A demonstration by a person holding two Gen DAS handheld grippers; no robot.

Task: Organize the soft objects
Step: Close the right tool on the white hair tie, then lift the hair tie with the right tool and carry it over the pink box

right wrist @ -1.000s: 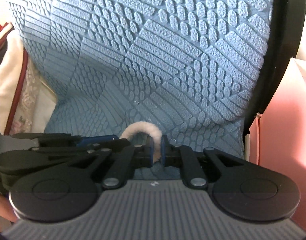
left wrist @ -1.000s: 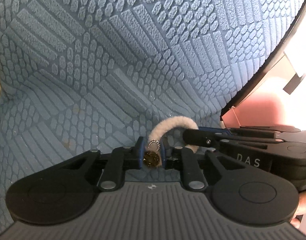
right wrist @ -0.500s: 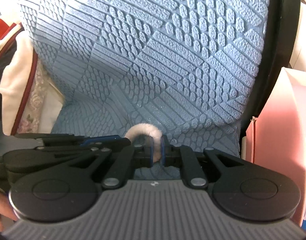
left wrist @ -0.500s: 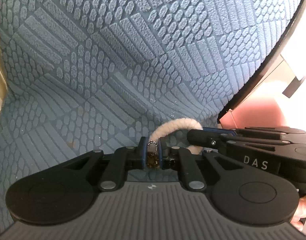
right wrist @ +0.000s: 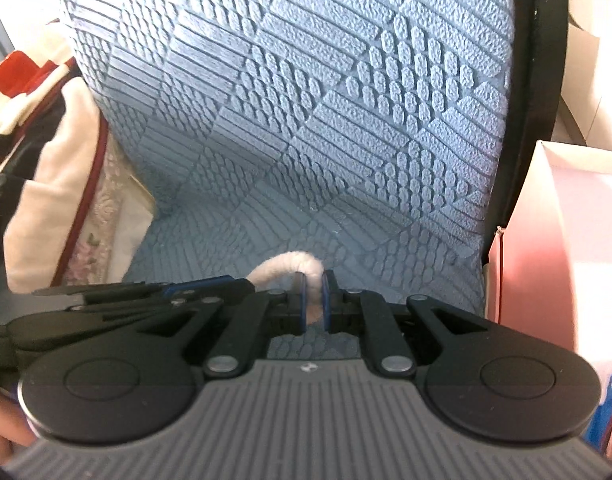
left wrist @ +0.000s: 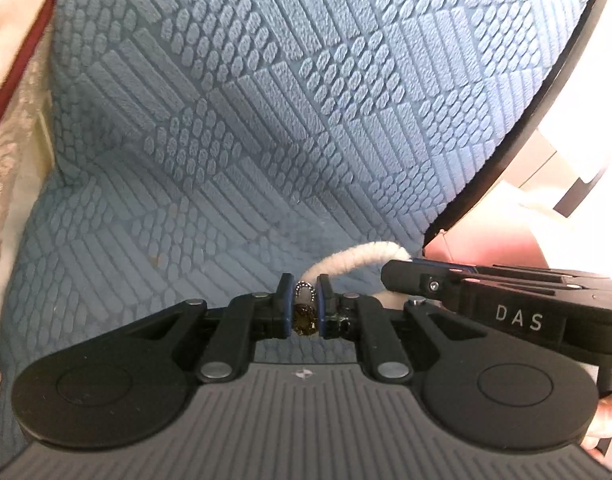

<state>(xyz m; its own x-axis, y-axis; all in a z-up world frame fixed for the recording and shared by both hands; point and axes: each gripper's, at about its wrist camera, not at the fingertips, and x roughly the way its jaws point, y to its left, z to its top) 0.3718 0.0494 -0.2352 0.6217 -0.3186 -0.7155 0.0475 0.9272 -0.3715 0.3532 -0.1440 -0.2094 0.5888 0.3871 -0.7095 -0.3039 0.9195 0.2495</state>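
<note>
Left wrist view, left tongs (left wrist: 304,304) pinching cord's (left wrist: 355,258) metal end, right tongs (right wrist: 313,300) clamped on cord, blue cushion (left wrist: 306,100) behind.

Each gripper is matte black: the left gripper (left wrist: 304,300) and right gripper (right wrist: 313,298) have blue-edged pads, round silver pivot screws, two disc-shaped lobes and a grey ribbed base. White letters "DAS" mark the right one's side.
</note>
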